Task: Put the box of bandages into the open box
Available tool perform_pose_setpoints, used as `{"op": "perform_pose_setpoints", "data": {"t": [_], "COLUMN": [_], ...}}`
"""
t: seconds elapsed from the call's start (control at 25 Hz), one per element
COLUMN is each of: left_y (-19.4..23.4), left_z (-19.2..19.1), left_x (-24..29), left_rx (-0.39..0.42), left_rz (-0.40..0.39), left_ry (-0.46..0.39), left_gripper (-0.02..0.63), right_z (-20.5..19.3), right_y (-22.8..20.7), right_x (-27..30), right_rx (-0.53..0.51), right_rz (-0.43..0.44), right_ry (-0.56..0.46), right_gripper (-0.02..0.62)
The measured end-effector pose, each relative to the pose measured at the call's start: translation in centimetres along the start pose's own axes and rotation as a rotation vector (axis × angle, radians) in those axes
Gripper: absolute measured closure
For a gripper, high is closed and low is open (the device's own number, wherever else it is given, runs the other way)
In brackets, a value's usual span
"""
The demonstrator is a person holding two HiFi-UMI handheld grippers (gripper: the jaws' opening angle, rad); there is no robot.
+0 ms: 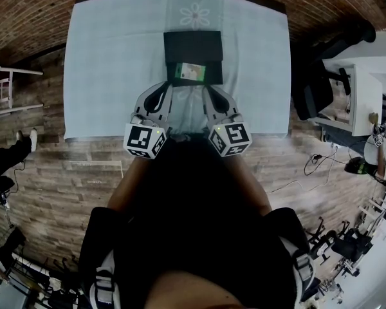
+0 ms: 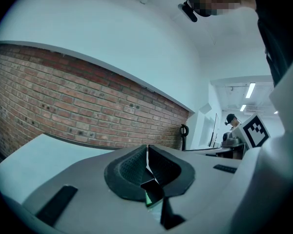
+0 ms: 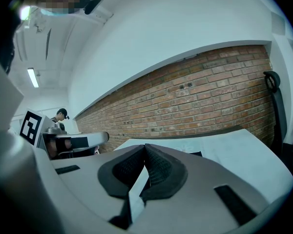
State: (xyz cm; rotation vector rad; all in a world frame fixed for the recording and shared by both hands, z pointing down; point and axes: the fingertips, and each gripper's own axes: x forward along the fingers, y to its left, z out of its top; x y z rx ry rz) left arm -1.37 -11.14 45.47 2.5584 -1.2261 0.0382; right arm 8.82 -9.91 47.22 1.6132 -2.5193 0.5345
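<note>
The black open box (image 1: pixel 193 47) sits mid-table on the pale blue cloth (image 1: pixel 109 63), its lid folded back. The green and white box of bandages (image 1: pixel 190 72) lies in the near half of it. My left gripper (image 1: pixel 163 87) and right gripper (image 1: pixel 212 90) rest side by side at the table's front edge, tips just short of the open box, apart from the bandages. In the left gripper view the left gripper (image 2: pixel 147 152) has its pads together with nothing between them. The right gripper (image 3: pixel 145 150) is likewise shut and empty. A sliver of green shows below the left pads.
A brick-pattern floor surrounds the table. A dark chair (image 1: pixel 315 89) and a white desk (image 1: pixel 360 89) stand to the right, and cables lie on the floor (image 1: pixel 296 179). A white stand (image 1: pixel 6 89) and a person's feet (image 1: pixel 26 140) are at the left. A brick wall (image 3: pixel 210 101) lies beyond the table.
</note>
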Motion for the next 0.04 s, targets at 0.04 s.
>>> {"op": "perform_pose_setpoints", "data": {"t": [0.04], "left_y": [0.06], "left_z": [-0.01], "left_x": [0.01], "left_rx": [0.000], "left_rz": [0.000], "left_ry": [0.000], "left_gripper": [0.568], "right_z": [-0.03], "right_y": [0.01], "right_x": [0.06], "right_rx": [0.001], "right_rz": [0.001], "right_ry": [0.001], "right_gripper": [0.569]}}
